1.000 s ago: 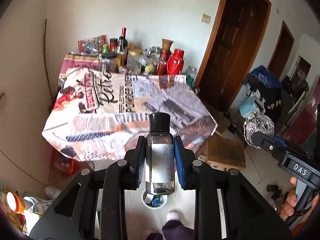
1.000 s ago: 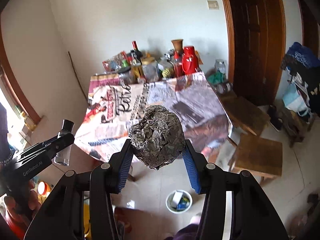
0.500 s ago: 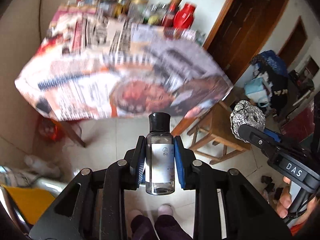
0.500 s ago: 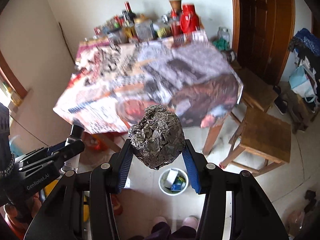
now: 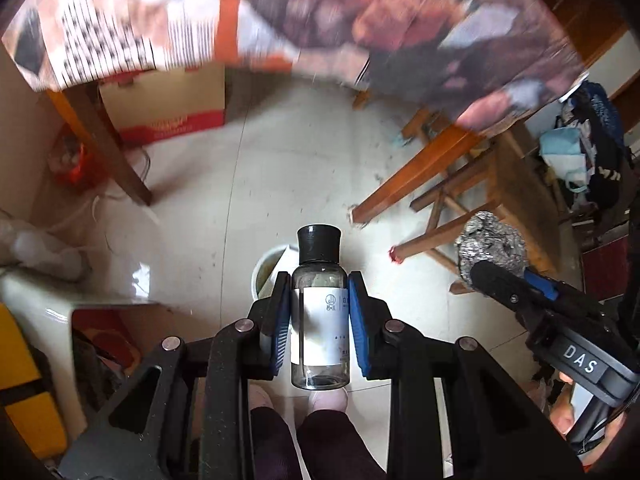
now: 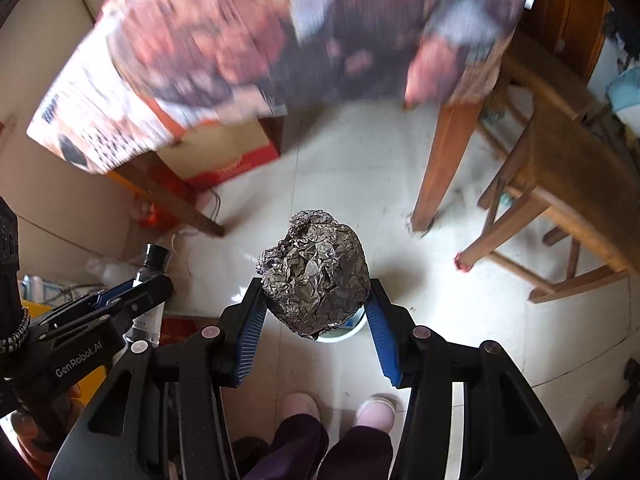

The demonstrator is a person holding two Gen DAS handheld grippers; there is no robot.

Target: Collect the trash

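Observation:
My left gripper (image 5: 319, 304) is shut on a clear plastic bottle (image 5: 319, 320) with a black cap and white label, held upright above the floor. My right gripper (image 6: 316, 300) is shut on a crumpled ball of aluminium foil (image 6: 314, 274). A small white trash bin (image 5: 269, 270) stands on the floor, mostly hidden behind the bottle; in the right wrist view its rim (image 6: 347, 331) peeks out under the foil ball. The foil ball (image 5: 490, 246) and right gripper also show at the right of the left wrist view. The bottle (image 6: 154, 264) shows at the left of the right wrist view.
The table with its printed cloth (image 5: 280, 20) hangs over the top, on wooden legs (image 5: 108, 148). A cardboard box (image 5: 164, 104) sits under it. A wooden stool (image 6: 560, 200) stands to the right. My feet (image 6: 336, 408) are on the tiled floor just below the bin.
Both grippers have tilted down from the table top toward the floor. The bin now lies directly under both held objects. Grips are unchanged.

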